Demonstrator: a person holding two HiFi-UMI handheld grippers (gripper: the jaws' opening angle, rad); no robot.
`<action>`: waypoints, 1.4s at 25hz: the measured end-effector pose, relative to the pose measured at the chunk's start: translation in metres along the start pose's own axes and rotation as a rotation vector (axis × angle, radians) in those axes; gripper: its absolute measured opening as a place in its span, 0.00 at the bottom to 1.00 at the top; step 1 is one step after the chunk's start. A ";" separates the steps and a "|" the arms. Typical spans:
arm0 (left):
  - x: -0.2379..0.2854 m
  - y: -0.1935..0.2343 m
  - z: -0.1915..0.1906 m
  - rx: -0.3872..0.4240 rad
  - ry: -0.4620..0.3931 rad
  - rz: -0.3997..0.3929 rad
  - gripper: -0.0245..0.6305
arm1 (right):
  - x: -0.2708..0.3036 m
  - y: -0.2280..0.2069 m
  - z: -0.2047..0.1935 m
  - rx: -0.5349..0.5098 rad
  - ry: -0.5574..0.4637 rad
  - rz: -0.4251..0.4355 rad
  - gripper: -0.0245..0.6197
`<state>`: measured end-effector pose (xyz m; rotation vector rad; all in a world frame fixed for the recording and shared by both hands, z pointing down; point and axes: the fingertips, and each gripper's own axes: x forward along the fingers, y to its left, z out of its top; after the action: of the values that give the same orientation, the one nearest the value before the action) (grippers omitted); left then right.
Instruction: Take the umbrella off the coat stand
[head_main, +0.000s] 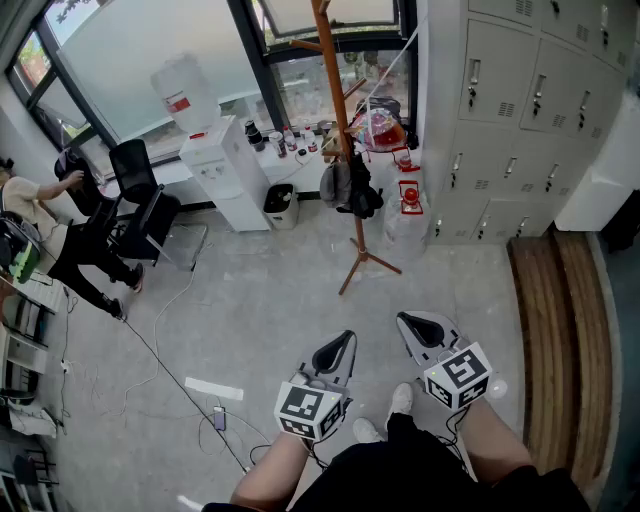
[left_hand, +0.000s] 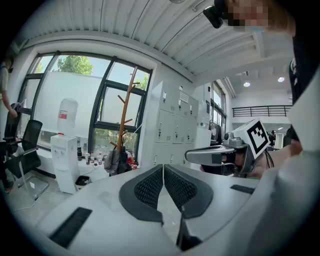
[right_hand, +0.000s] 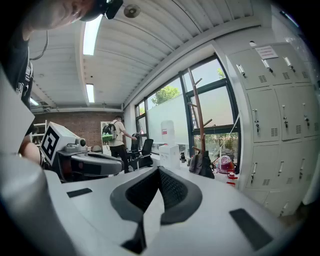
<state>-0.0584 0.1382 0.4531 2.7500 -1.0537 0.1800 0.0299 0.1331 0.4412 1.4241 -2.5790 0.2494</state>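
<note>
A brown wooden coat stand (head_main: 340, 120) rises from the grey floor in front of the window, a few steps ahead of me. A grey bag (head_main: 332, 183) and a black folded umbrella (head_main: 360, 193) hang on its middle pegs. Both grippers are held low and close to my body, far short of the stand. My left gripper (head_main: 347, 338) is shut with nothing in it, and so is my right gripper (head_main: 405, 320). The left gripper view has the stand (left_hand: 123, 112) and the dark hanging bundle (left_hand: 120, 163) left of its tips (left_hand: 163, 167). The right gripper view has them (right_hand: 202, 164) right of its tips (right_hand: 159, 170).
A white water dispenser (head_main: 225, 165) and a small bin (head_main: 281, 203) stand left of the stand, water jugs (head_main: 405, 215) to its right. Grey lockers (head_main: 520, 100) line the right wall above a wooden bench (head_main: 550, 330). An office chair (head_main: 145, 200), a seated person (head_main: 40, 230) and floor cables (head_main: 170, 360) lie left.
</note>
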 end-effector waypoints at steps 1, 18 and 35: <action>0.001 -0.001 0.000 -0.004 -0.001 0.002 0.07 | -0.001 -0.001 0.000 -0.001 0.000 0.000 0.12; 0.024 -0.008 0.003 -0.006 0.008 0.013 0.07 | 0.001 -0.026 0.002 0.016 -0.012 0.024 0.12; 0.093 -0.010 0.027 0.019 0.007 0.042 0.07 | 0.015 -0.096 0.028 0.011 -0.057 0.063 0.12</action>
<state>0.0182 0.0792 0.4424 2.7433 -1.1150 0.2065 0.1012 0.0642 0.4227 1.3739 -2.6754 0.2363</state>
